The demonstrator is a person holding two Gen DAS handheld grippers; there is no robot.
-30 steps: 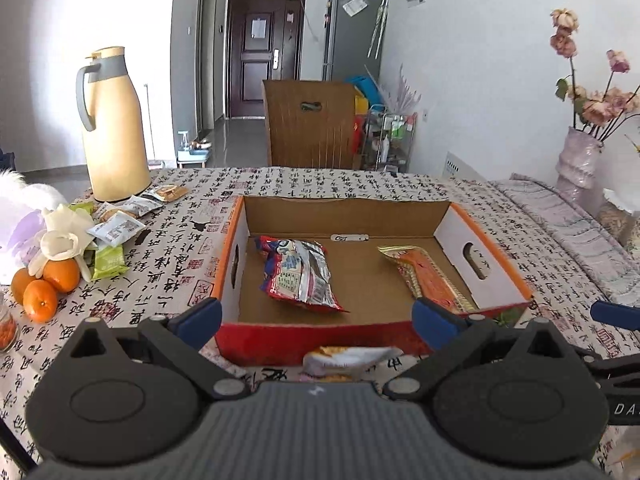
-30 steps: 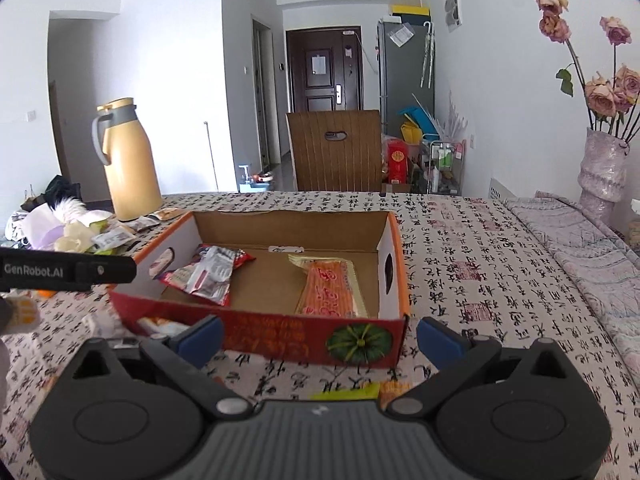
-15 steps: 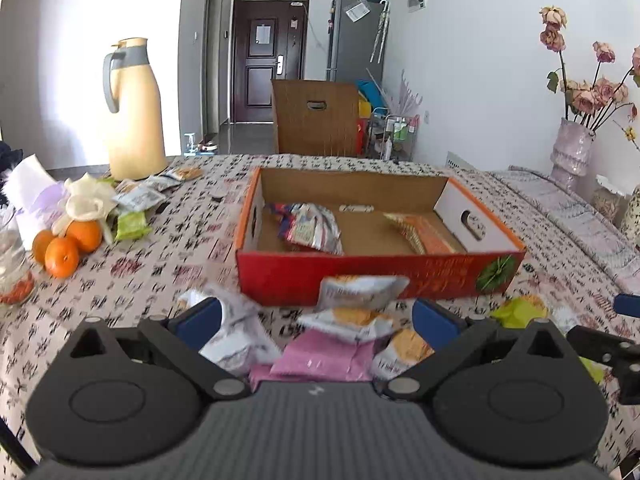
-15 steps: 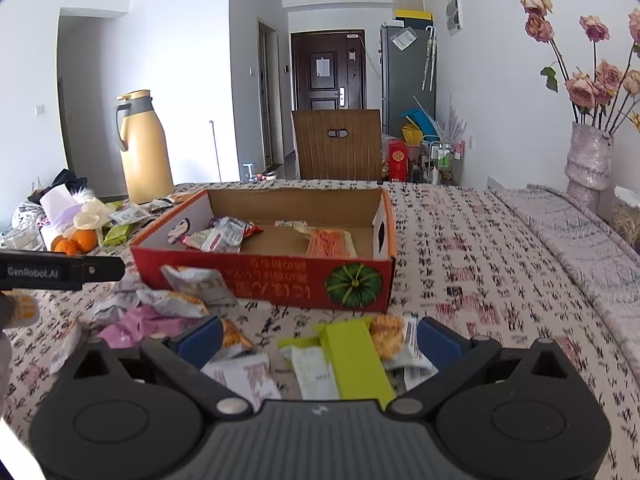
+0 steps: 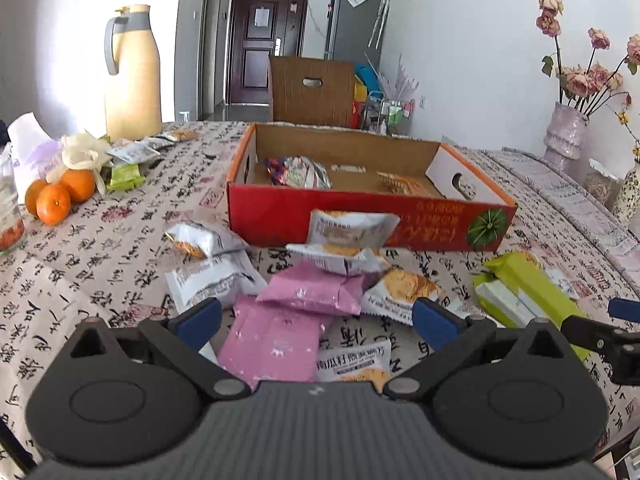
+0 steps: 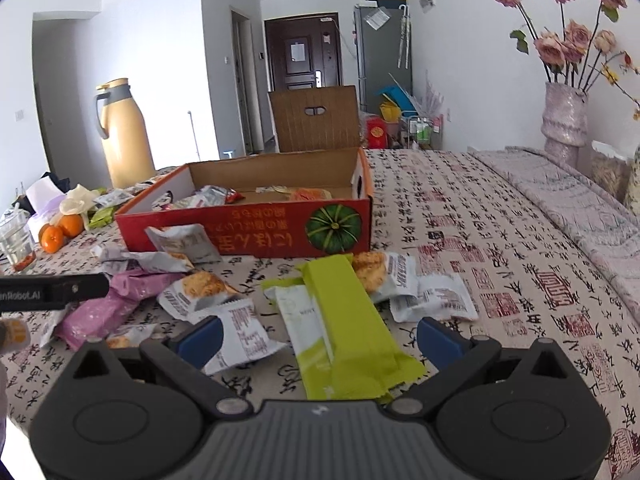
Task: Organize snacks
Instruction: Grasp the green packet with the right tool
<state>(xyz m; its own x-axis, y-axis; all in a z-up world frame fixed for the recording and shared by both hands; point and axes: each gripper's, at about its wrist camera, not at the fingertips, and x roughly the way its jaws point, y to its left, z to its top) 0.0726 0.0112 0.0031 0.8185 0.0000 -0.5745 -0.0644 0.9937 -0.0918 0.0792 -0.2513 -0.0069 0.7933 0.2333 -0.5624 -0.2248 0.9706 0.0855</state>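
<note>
While both grippers hover low with fingers spread and empty, the left gripper (image 5: 316,320) frames a pink packet (image 5: 276,344) and the right gripper (image 6: 318,336) frames a green packet (image 6: 344,320), likely lining up picks. The loose snacks lie heaped on the surface just ahead of the fingers, short of the red box (image 5: 360,216). Beyond its near wall, the box floor has open room between two packets already inside.

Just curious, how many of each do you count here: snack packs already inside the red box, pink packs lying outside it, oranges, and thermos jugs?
Packs in the red box: 2
Pink packs: 2
Oranges: 3
Thermos jug: 1
Total: 8
</note>
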